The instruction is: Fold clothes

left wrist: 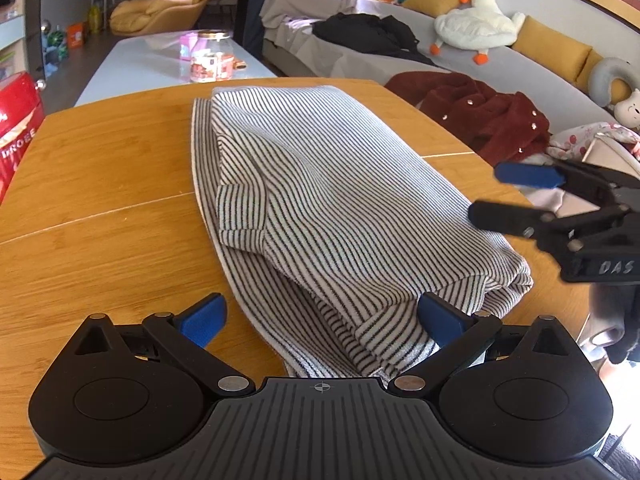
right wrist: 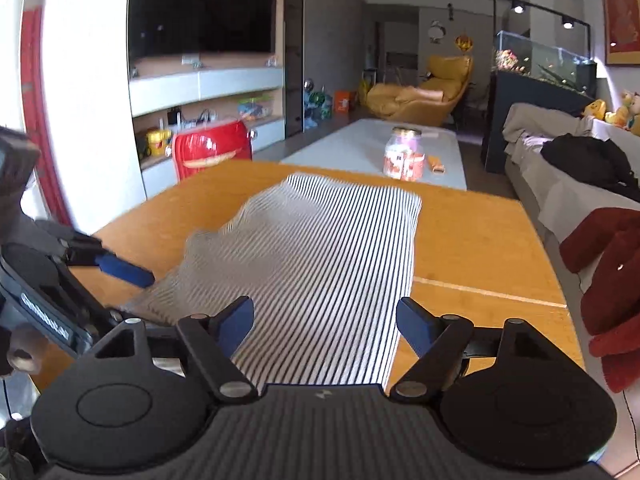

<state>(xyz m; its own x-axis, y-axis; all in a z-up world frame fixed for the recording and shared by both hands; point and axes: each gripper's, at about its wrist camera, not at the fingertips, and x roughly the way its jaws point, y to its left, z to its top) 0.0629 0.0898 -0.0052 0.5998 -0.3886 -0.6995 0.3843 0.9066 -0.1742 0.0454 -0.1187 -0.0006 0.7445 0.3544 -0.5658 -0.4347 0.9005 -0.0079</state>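
Note:
A black-and-white striped garment (left wrist: 320, 200) lies partly folded on the wooden table (left wrist: 100, 200), with a sleeve tucked over its left side. My left gripper (left wrist: 320, 320) is open at the garment's near end, its blue fingers on either side of the cloth. My right gripper (left wrist: 520, 196) is open just off the garment's right edge. In the right wrist view the garment (right wrist: 332, 248) stretches away between the open right gripper (right wrist: 325, 326) fingers, and the left gripper (right wrist: 124, 270) shows at the cloth's left edge.
A grey sofa (left wrist: 540, 68) beside the table holds a dark red coat (left wrist: 480, 112), black clothes (left wrist: 368, 34) and a plush goose (left wrist: 476, 20). A low white table (right wrist: 372, 148) with a glass jar (right wrist: 404, 154) stands beyond. A red suitcase (right wrist: 212, 150) stands at the left.

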